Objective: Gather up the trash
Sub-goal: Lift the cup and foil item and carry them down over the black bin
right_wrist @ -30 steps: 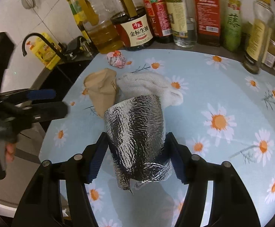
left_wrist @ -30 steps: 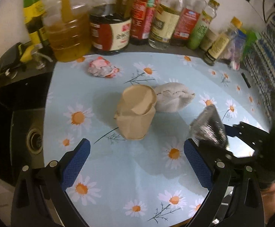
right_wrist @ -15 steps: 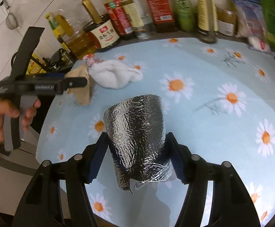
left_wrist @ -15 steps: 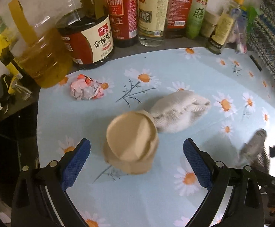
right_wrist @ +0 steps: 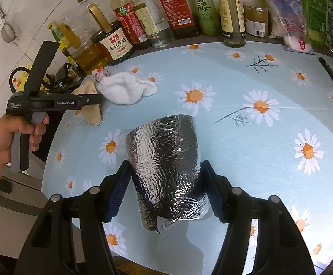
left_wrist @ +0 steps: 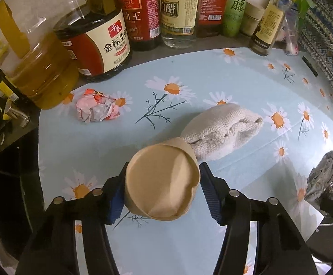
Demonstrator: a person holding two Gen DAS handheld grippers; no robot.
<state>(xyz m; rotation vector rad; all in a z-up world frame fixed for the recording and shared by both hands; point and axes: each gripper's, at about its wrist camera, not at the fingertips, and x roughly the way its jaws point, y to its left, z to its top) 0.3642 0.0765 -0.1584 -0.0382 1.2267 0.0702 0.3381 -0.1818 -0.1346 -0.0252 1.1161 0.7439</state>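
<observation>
My left gripper [left_wrist: 161,192] is shut on a crumpled brown paper cup [left_wrist: 161,181], both blue pads against its sides; the cup also shows in the right wrist view [right_wrist: 93,110], under the left gripper [right_wrist: 90,98]. My right gripper [right_wrist: 165,192] is shut on a silver foil bag [right_wrist: 166,167], held above the daisy-print tablecloth [right_wrist: 258,151]; the bag shows at the right edge of the left wrist view [left_wrist: 324,181]. A crumpled pink-and-white wrapper [left_wrist: 96,111] lies near the oil jug. A white cloth [left_wrist: 221,130] lies just behind the brown cup.
A row of sauce, vinegar and oil bottles [left_wrist: 177,11] lines the back of the counter, with a big oil jug [left_wrist: 36,66] at the left. Packets [right_wrist: 287,20] stand at the back right. A dark sink area [left_wrist: 8,171] lies left of the tablecloth.
My left gripper moved forward and closed on the brown paper cup. My right gripper, still holding the foil bag, drew back to the right, away from the cup and cloth.
</observation>
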